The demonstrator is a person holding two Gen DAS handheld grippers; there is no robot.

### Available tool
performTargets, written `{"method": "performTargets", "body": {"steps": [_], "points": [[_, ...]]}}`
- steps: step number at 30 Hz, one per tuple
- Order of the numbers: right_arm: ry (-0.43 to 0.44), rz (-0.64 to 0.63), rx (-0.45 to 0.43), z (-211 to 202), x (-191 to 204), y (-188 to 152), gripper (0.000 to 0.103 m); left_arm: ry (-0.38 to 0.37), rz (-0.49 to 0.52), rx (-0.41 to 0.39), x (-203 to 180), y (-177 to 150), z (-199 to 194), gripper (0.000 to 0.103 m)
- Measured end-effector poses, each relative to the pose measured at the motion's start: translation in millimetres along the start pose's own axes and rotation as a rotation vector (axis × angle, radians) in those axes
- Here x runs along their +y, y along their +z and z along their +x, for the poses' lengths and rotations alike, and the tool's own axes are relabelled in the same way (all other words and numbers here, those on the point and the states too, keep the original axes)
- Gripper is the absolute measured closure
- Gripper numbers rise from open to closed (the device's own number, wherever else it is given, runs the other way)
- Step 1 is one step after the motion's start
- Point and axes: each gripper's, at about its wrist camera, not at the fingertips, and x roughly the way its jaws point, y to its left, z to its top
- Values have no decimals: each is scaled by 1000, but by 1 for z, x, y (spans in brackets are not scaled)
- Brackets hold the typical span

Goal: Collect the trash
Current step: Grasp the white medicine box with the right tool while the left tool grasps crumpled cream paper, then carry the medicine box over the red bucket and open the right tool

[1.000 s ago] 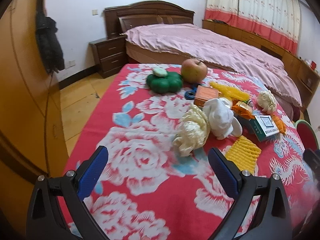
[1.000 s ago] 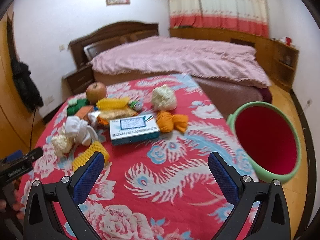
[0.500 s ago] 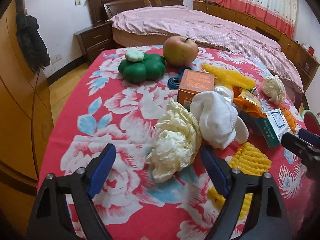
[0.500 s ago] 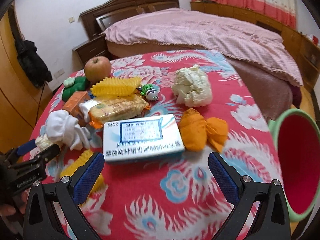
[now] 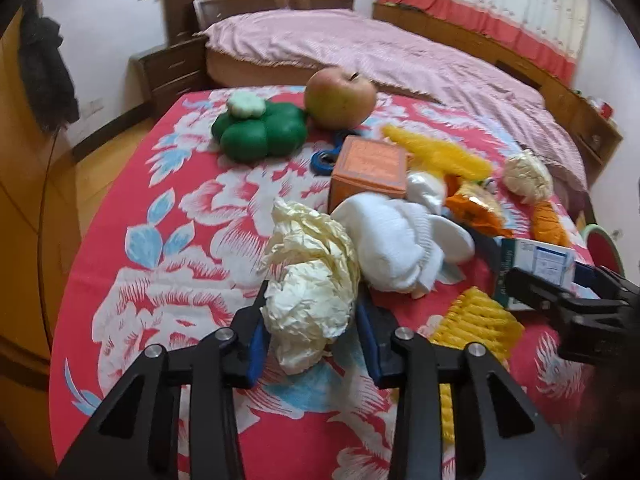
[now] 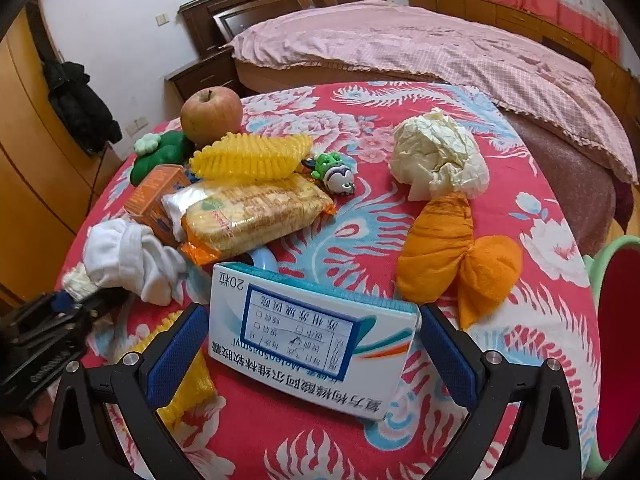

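A crumpled cream paper ball [image 5: 312,276] lies on the red flowered tablecloth [image 5: 168,240]. My left gripper [image 5: 311,304] is closing, and its blue pads touch the ball on both sides. In the right wrist view a white and teal medicine box [image 6: 312,332] lies flat between the pads of my right gripper [image 6: 312,320], which is open with a gap on each side. A second paper ball [image 6: 436,156] sits farther back on the right. The left gripper [image 6: 44,340] also shows at the lower left edge of that view.
An apple [image 6: 210,114], a green flower toy [image 5: 260,132], an orange box [image 5: 370,168], a snack packet [image 6: 252,216], yellow foam nets [image 6: 252,156], a white cloth [image 5: 396,240], an orange cloth [image 6: 448,256] and a small toy figure [image 6: 334,174] crowd the table. A green-rimmed red bin [image 6: 620,308] stands right.
The left jaws have closed in from wide open onto the paper ball. The right gripper has moved forward and down until the medicine box lies between its pads.
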Motion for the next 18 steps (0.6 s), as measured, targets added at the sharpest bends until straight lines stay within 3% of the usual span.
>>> {"method": "performTargets", "body": {"steps": [5,8,12,18], "points": [[-60,9,-16,-5,7,-10,0,-56,25,-42,9,-5,-12,66],[-108,15,-30,-9,16,-15,9,-91,29,-60,16,-9,-20,66],[-164,28,-61,-18,26,-21,9,-123,39,-82,25,-11,-29,67],[-175,56,-133,-48,37,-25,10,-171,68,-109,29,-11,-44,67]]}}
